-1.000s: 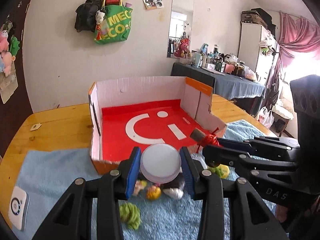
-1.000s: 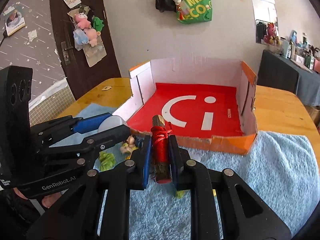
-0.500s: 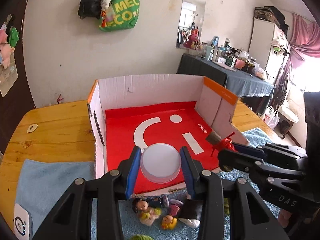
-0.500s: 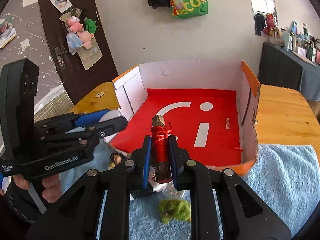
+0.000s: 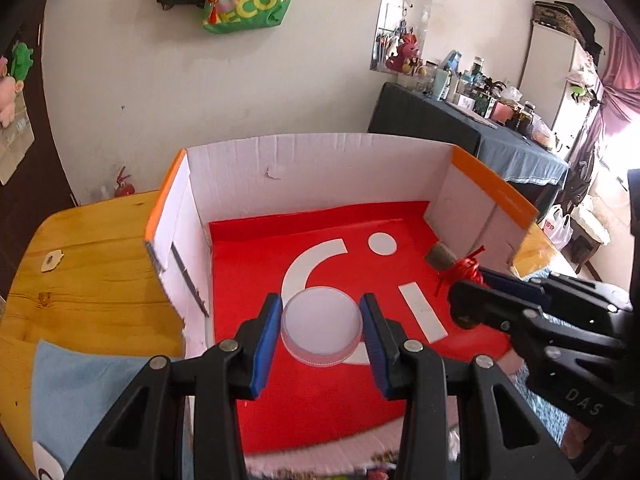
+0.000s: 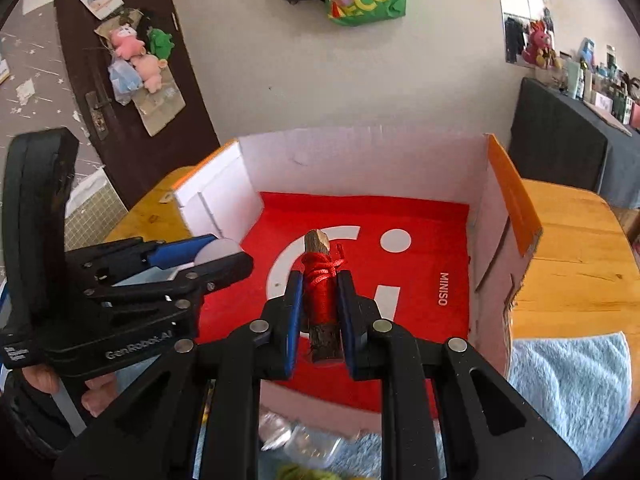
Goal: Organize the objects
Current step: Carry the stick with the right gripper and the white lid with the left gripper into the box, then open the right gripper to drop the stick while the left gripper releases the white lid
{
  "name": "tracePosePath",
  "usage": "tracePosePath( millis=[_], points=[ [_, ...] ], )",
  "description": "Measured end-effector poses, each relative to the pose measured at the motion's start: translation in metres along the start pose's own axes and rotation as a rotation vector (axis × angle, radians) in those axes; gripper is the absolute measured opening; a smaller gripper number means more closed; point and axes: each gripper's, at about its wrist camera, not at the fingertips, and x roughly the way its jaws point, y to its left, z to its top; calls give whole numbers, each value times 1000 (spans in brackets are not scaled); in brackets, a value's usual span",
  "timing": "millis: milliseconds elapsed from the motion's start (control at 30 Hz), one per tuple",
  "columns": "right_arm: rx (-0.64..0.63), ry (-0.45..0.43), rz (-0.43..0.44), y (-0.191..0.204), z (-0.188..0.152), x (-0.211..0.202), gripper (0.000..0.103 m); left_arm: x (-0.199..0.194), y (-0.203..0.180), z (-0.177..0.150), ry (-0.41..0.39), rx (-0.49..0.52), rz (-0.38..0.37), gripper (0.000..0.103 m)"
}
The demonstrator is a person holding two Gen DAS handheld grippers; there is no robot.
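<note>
One open cardboard box (image 5: 320, 168) with a red floor sits mid-tabletop, its near edge cut off. Left tongs (image 5: 322, 330) clamp one white round lid (image 5: 322, 328) over it; right tongs (image 6: 318, 312) pinch one red-wrapped stick (image 6: 320, 300). Toys below are blurry.

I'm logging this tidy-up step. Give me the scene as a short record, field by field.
left gripper: shut on a round white container, held over the box floor
right gripper: shut on a stick wrapped in red cord, also over the box
box: open cardboard, white walls, orange edges, red floor with white logo; nothing seen lying on the floor
surface: blue towel on a wooden table
left out: small items at the box's near edge, too blurred to name
</note>
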Motion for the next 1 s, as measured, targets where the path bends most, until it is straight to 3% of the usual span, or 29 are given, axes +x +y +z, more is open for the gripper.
tracePosePath(
  millis=[567,1000],
  points=[
    [49,213,-63,-30,12,61,16,70,31,9,185,-68,12,42],
    [66,267,-55,-41,-2,69,17,77,28,6,218,-54,23,42]
  ],
)
